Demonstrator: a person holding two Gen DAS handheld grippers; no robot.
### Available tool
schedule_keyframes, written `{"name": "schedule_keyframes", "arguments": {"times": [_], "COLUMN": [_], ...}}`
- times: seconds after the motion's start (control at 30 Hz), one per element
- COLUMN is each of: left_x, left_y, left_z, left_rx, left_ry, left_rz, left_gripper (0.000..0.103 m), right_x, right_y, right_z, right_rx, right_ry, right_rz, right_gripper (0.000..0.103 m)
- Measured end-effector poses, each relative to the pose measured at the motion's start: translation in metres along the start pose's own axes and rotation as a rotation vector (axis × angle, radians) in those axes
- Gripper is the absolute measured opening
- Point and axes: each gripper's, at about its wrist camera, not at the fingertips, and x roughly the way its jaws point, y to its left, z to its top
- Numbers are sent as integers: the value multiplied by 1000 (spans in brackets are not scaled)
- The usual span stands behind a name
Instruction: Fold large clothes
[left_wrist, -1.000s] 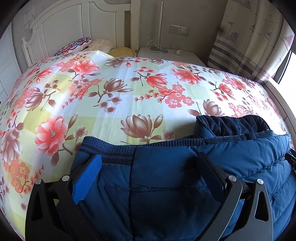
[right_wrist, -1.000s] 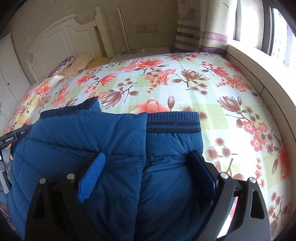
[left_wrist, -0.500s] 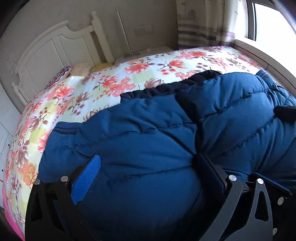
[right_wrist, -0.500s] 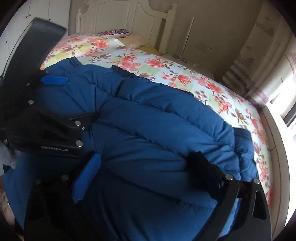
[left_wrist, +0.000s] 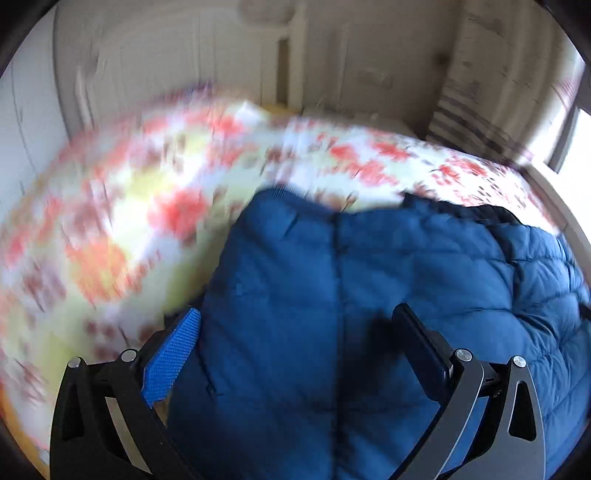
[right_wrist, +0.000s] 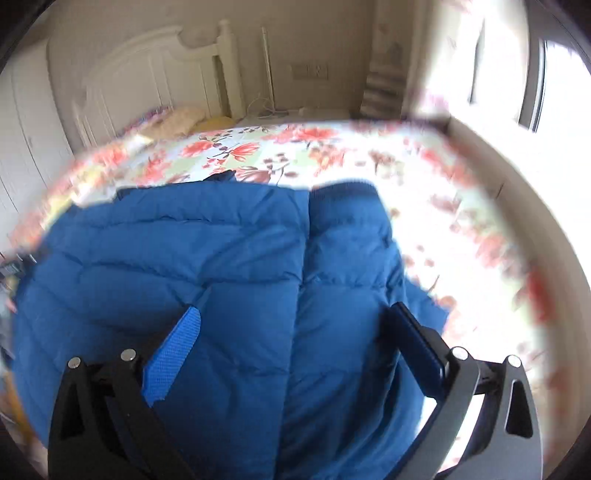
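**Blue jacket on the bed, both grippers spread wide**

The jacket (left_wrist: 369, 295) lies on the floral sheet (left_wrist: 110, 221), filling the lower middle and right of the left wrist view. The left gripper (left_wrist: 299, 354) hangs over it, jaws apart, gripping nothing. The right gripper (right_wrist: 295, 350) is likewise wide open above the jacket (right_wrist: 221, 277). Headboard (right_wrist: 147, 66) at upper left, pillows (right_wrist: 181, 118) below it, curtain (right_wrist: 384, 74) and window (right_wrist: 561, 85) upper right. The sheet is badly blurred.

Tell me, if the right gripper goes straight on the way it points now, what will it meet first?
Most likely the blue jacket. It fills the space between the open jaws of the right gripper, with the bed beyond it. Depth is unclear.
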Motion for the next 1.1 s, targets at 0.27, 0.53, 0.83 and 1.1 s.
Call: {"name": "schedule_keyframes", "arguments": {"times": [0.27,0.53,0.83,1.1], "left_x": [-18,-80,-37,-59], "left_y": [-10,-93,-115,-16], "left_z": [-3,-38,-64,-69], "left_rx": [12,216,302,67], "left_ry": [-72,-192,-77,-116], "left_rz": [90,-25,-20,92], "left_gripper": [99,99,99,99], "right_x": [-17,-55,-30,-48], "right_y": [16,112,117,15], "right_z": [-3,-30,-49,-53], "right_rx": [-63,-377,-401,-199], "right_ry": [-61,-109,-41,-54], "right_rz": [-109,14,30,-60], "right_gripper": [98,98,100,100]}}
